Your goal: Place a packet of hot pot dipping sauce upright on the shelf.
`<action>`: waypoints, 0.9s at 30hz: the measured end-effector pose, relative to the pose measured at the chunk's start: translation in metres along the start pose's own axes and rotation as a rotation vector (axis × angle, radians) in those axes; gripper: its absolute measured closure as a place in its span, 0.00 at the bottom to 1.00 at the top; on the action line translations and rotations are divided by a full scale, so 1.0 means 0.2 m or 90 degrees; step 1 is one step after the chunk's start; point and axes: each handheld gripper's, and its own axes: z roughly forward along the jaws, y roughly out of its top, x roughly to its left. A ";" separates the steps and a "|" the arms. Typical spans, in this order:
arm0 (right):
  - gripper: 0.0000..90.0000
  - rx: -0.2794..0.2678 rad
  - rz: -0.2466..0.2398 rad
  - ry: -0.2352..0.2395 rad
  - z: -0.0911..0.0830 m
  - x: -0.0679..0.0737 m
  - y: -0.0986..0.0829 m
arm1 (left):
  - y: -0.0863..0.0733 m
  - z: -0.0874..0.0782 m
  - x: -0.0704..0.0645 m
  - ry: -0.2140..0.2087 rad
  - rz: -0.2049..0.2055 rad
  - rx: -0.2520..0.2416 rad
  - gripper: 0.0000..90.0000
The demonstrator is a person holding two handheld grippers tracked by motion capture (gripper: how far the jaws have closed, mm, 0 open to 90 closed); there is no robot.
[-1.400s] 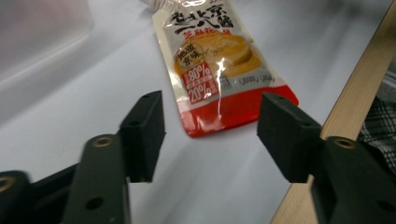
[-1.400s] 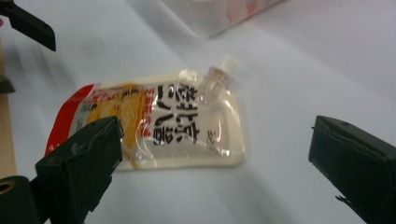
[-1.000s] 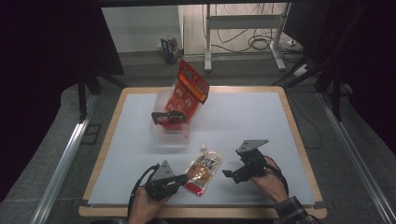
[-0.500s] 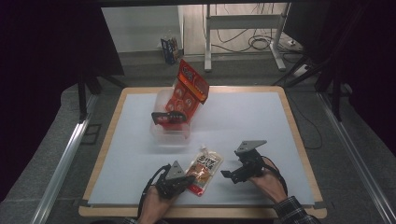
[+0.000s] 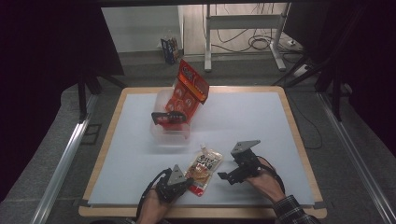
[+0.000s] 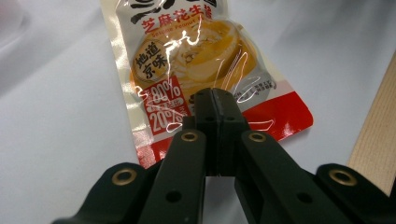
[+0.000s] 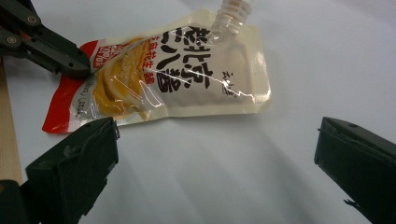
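Note:
A sauce pouch [image 5: 203, 167] with a clear spout, cream top and red bottom lies flat on the white table near the front edge. In the left gripper view the pouch [image 6: 187, 56] lies just under and beyond my left gripper [image 6: 212, 98], whose jaws are shut together over its red lower part. The high view puts the left gripper [image 5: 189, 180] at the pouch's near left corner. My right gripper [image 7: 217, 128] stands wide open, with the pouch [image 7: 187, 79] just beyond it. There the left gripper [image 7: 81, 67] touches the pouch's far left edge. The right gripper [image 5: 229, 169] sits to the pouch's right.
A clear plastic tub [image 5: 163, 133] stands mid-table at the back left, with a red snack bag [image 5: 189, 91] leaning upright in it and a black object [image 5: 166, 116] at its rim. The table's wooden edge [image 6: 373, 135] runs close to the pouch.
My left gripper has slid right until its shut tips reach the pouch's lower corner. The right gripper has shifted slightly toward the pouch. The pouch lies where it was.

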 end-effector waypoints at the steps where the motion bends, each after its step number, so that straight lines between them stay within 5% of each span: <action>1: 0.00 0.002 0.000 0.002 0.01 0.00 0.01 | 0.00 0.00 0.00 0.000 -0.001 0.000 1.00; 17: 0.04 0.021 0.041 0.058 0.15 -0.08 0.08 | -0.01 -0.01 0.00 -0.006 -0.001 0.003 1.00; 27: 0.20 0.030 0.033 0.125 0.25 -0.08 0.15 | -0.01 -0.01 0.00 -0.004 0.007 0.008 1.00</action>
